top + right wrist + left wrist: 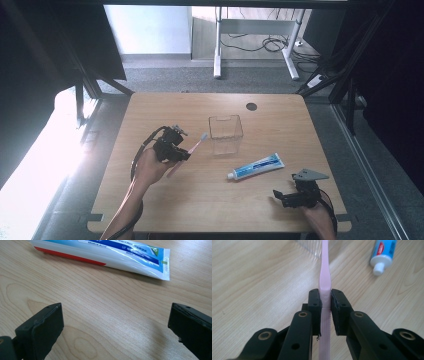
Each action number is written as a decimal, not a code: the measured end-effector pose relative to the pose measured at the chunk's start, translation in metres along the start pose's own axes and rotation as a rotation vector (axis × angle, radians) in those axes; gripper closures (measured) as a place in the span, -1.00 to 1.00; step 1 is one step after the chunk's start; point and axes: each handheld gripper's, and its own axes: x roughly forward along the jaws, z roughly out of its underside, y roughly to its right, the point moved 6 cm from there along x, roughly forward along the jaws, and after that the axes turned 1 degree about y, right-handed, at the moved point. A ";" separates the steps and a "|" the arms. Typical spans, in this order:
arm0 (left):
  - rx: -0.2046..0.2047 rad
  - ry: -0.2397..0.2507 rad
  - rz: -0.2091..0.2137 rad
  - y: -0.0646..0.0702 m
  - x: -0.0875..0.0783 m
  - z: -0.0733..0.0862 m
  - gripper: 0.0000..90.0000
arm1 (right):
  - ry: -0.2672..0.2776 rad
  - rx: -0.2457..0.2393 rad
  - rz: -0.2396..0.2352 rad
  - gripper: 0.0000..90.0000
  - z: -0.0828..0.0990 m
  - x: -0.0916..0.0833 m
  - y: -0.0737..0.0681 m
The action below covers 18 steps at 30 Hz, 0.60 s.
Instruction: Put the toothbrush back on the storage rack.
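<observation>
A pink toothbrush [196, 145] is clamped by its handle in my left gripper [181, 152], held above the table's left middle with the bristled head pointing toward a clear plastic cup [226, 134]. In the left gripper view the pads press on both sides of the pink toothbrush handle [325, 282]. A blue and white toothpaste tube [256, 167] lies flat right of centre, cap to the left. My right gripper [283, 196] rests near the front right edge with its jaws wide apart and nothing between them. The toothpaste tube [105, 251] lies just beyond them in the right gripper view.
The wooden table [150, 200] has a dark round grommet [251, 106] near its far edge. Beyond it are grey floor and a white desk frame [255, 30]. Dark frames flank both sides.
</observation>
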 end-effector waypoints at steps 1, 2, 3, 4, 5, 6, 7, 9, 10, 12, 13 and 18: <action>-0.001 0.007 -0.001 0.001 -0.002 -0.002 0.75 | 0.001 0.001 0.001 -0.99 0.000 0.000 0.000; 0.002 0.013 -0.001 0.001 -0.003 -0.004 0.75 | 0.003 0.000 0.001 -0.99 0.000 0.000 0.000; 0.003 0.021 0.002 0.001 -0.004 -0.005 0.75 | 0.005 0.001 0.001 -0.99 -0.001 -0.001 0.000; 0.004 0.029 0.005 0.002 -0.005 -0.007 0.75 | 0.005 0.001 0.001 -0.99 -0.001 -0.001 0.000; 0.004 0.034 0.007 0.003 -0.005 -0.008 0.75 | 0.006 0.002 0.001 -0.99 -0.001 -0.001 0.000; 0.007 0.036 0.009 0.003 -0.006 -0.009 0.75 | 0.006 0.001 0.001 -0.99 -0.001 -0.001 0.000; 0.009 0.041 0.011 0.004 -0.006 -0.011 0.75 | 0.004 0.001 0.000 -0.99 -0.001 -0.001 0.000; 0.023 0.046 0.006 0.005 -0.007 -0.015 0.75 | 0.005 0.002 -0.001 -0.99 -0.001 0.000 -0.001; 0.026 0.052 0.005 0.005 -0.008 -0.017 0.75 | 0.005 0.001 -0.002 -0.99 -0.001 0.000 -0.001; 0.026 0.057 0.006 0.006 -0.008 -0.018 0.75 | 0.005 0.001 -0.002 -0.99 -0.001 0.000 -0.001; 0.027 0.066 0.006 0.006 -0.009 -0.022 0.75 | 0.005 0.000 -0.002 -0.99 -0.001 0.000 -0.001; 0.032 0.091 0.003 0.008 -0.011 -0.032 0.75 | 0.006 0.000 -0.003 -0.99 -0.001 0.000 -0.001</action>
